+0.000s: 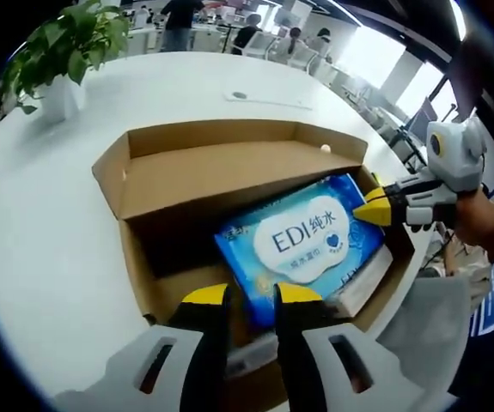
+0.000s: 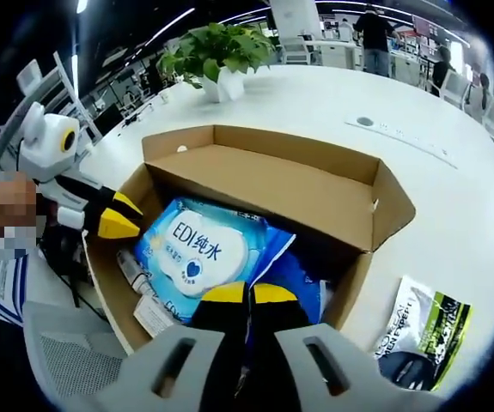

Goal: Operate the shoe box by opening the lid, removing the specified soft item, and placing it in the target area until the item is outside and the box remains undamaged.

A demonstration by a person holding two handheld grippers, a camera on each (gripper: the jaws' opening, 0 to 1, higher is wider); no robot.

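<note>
An open brown cardboard box (image 1: pixel 204 176) (image 2: pixel 298 184) stands on a round white table, its lid flap folded back. Inside lies a blue soft pack of wipes (image 1: pixel 302 240) (image 2: pixel 199 249) printed "EDI", tilted up. In the left gripper view my left gripper (image 1: pixel 252 296) is shut on the pack's near corner; it also enters the right gripper view from the left (image 2: pixel 125 219), at the pack's edge. My right gripper (image 2: pixel 247 294) has its jaws almost together on the pack's opposite blue edge. It reaches into the left gripper view from the right (image 1: pixel 374 210), touching the pack's far corner.
Under the pack lie a small bottle (image 2: pixel 131 268) and white boxes (image 1: pixel 368 283). A black, green and white packet (image 2: pixel 423 330) lies on the table (image 2: pixel 453 215) beside the box. A potted plant (image 1: pixel 68 47) (image 2: pixel 216 53) stands at the far edge. A grey chair (image 2: pixel 66 352) is near.
</note>
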